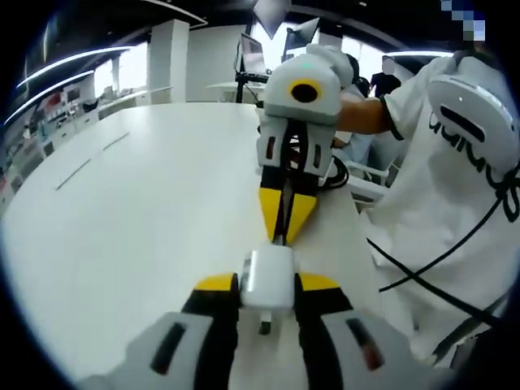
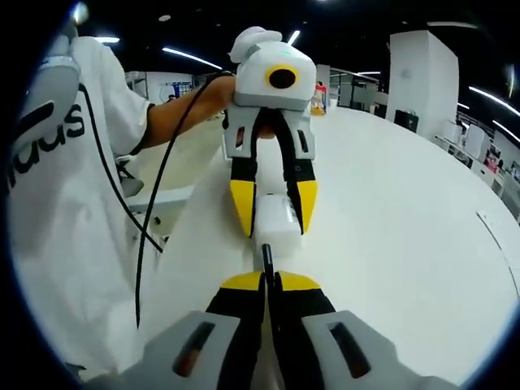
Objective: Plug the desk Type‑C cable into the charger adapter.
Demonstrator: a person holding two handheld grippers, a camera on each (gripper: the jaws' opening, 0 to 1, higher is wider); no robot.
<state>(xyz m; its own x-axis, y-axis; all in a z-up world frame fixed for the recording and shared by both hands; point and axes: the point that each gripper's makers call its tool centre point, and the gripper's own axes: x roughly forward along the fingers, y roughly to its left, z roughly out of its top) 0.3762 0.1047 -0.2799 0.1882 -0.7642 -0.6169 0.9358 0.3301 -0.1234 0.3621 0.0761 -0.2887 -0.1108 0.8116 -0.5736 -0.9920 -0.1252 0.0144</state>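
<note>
Low centre of the left gripper view, the left gripper (image 1: 266,288) is clamped on the white adapter (image 1: 268,280), jaws snug against its sides. Straight ahead, nose to nose, the right gripper (image 1: 284,213) is pinched nearly closed on the cable (image 2: 267,258), whose dark plug end points straight at the adapter (image 2: 276,218), just short of it or touching; I can't tell. Both lie along one line, so the push looks head-on. Beneath them a bare white table (image 1: 138,211); at the frame's right, a person's white shirt (image 1: 455,203); beyond, an office with ceiling strip lights.
</note>
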